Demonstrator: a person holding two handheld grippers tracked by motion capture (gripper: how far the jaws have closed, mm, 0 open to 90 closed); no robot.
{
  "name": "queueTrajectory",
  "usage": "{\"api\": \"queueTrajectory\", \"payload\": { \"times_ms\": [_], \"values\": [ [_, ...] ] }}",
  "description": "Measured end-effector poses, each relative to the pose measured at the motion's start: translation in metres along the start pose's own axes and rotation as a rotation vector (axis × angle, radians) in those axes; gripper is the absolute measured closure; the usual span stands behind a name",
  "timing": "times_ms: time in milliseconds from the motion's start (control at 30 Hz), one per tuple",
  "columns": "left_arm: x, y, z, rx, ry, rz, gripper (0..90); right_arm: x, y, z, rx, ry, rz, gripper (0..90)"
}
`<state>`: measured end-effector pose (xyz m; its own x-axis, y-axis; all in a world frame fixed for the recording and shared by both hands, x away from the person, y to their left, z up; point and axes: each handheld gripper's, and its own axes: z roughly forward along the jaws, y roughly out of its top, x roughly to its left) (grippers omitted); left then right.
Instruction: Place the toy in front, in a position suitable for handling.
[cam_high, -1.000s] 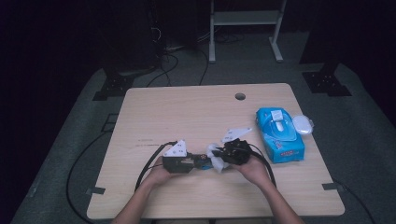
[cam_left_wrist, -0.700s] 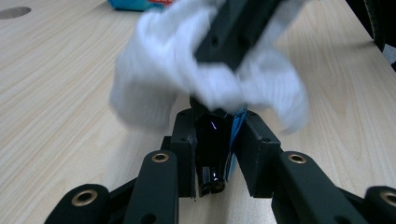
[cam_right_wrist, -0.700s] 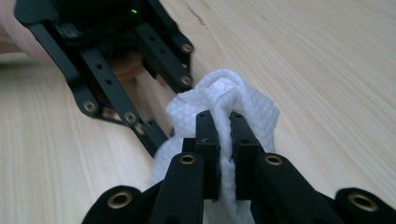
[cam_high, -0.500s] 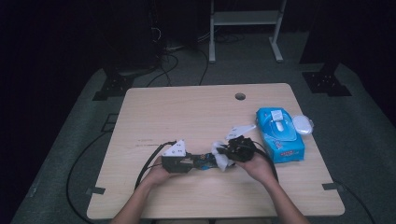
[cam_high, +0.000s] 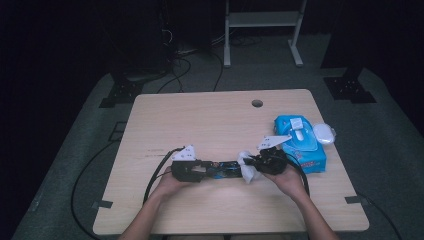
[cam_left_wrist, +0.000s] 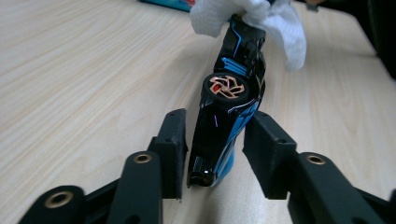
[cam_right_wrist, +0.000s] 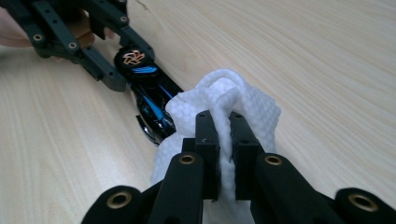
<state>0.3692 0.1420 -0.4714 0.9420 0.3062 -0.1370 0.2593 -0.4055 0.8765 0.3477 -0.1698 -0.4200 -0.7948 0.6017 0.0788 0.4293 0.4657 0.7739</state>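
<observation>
The work in hand is wiping a black-and-blue toy car (cam_left_wrist: 232, 100) with a white wipe (cam_right_wrist: 219, 109), and the car lies on its side on the tabletop (cam_high: 210, 120), well to the near-left of the blue wipes pack (cam_high: 299, 145), between the two hands. The left tongs (cam_left_wrist: 212, 154) have just been opening: their jaws now stand spread a little to either side of the car's near end, and in the left gripper view a gap shows on the left pad while the right pad sits at or just off the blue flank, so the hold looks loosened rather than firm. The right tongs (cam_right_wrist: 223, 156) are pressed together on a bunched fold of the wipe, which drapes over the far end of the car, the end nearer the pack. To do this step well, I would judge that the left tongs should close again on the car, or take a fresh hold nearer the copper-spoked wheel (cam_left_wrist: 226, 87), before the wipe is drawn along the body, since an unpinned car will likely slide towards the pack under the rubbing. Short strokes away from the held end, with the wipe kept folded thick between the right pads, should clean without snagging the wheels.
</observation>
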Motion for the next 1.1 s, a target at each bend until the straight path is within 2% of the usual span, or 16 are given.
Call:
{"api": "queueTrajectory", "payload": {
  "times_ms": [133, 267, 433, 500, 667, 800, 900, 1033, 1100],
  "values": [
    [0.002, 0.003, -0.005, -0.024, -0.022, -0.052, 47.1, 0.001, -0.003, -0.002, -0.012, 0.009, 0.006, 84.3],
    [0.003, 0.006, -0.010, -0.064, -0.030, -0.100, 42.8, 0.002, -0.005, -0.002, -0.022, -0.001, -0.001, 84.3],
    [0.007, 0.009, -0.011, -0.068, -0.060, -0.170, 38.8, 0.005, -0.007, -0.002, -0.029, 0.001, -0.016, 84.3],
    [0.007, 0.011, -0.009, -0.072, -0.069, -0.183, 38.3, 0.007, -0.009, -0.003, -0.036, 0.004, -0.018, 84.3],
    [0.008, 0.013, -0.003, -0.067, -0.056, -0.203, 38.4, 0.010, -0.011, -0.004, -0.044, 0.000, -0.041, 84.3],
    [0.014, 0.014, -0.004, -0.087, -0.043, -0.263, 38.7, 0.011, -0.011, -0.004, -0.044, 0.000, -0.049, 84.4],
    [0.016, 0.014, -0.003, -0.059, -0.033, -0.278, 38.6, 0.011, -0.012, -0.004, -0.049, 0.003, -0.049, 84.3],
    [0.016, 0.013, -0.001, -0.047, -0.047, -0.297, 36.2, 0.012, -0.013, -0.005, -0.057, 0.005, -0.051, 84.4],
    [0.015, 0.013, -0.001, -0.043, -0.050, -0.294, 36.0, 0.013, -0.014, -0.006, -0.059, 0.007, -0.052, 84.3]
  ]
}}
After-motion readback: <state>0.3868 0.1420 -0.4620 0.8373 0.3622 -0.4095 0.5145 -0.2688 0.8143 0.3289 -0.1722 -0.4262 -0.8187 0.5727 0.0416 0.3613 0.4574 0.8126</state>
